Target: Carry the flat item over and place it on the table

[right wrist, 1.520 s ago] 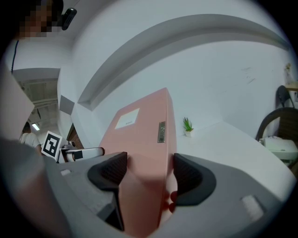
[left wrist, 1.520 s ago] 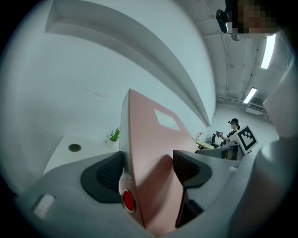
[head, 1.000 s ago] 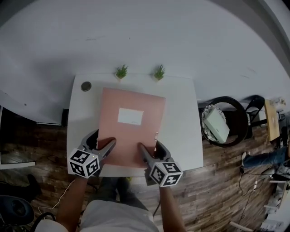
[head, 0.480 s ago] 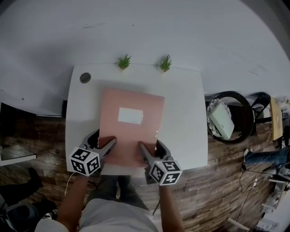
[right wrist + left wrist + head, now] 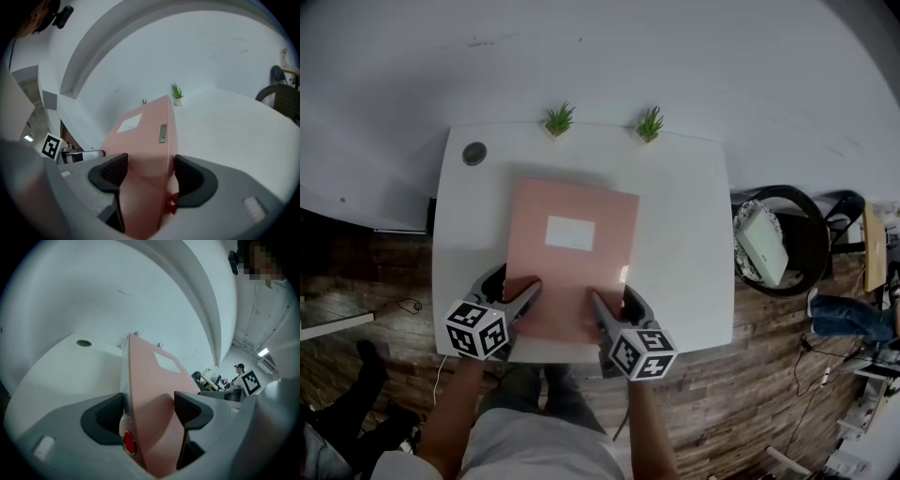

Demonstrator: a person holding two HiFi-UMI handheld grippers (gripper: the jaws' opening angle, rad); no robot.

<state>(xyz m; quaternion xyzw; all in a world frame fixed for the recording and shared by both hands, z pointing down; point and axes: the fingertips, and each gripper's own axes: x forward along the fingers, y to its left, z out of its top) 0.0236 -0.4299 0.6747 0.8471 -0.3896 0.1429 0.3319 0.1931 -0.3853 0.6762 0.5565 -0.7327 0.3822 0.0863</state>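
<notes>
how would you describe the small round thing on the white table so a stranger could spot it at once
Find the white table against the wall. At its far left corner, left of the two green plants, sits a dark disc. It alone is round and dark, unlike the plants and pink folder.

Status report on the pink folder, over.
Left gripper and right gripper both shut on pink folder, near edge. Folder over white table. Potted plants and round disc at far side, clear.
</notes>
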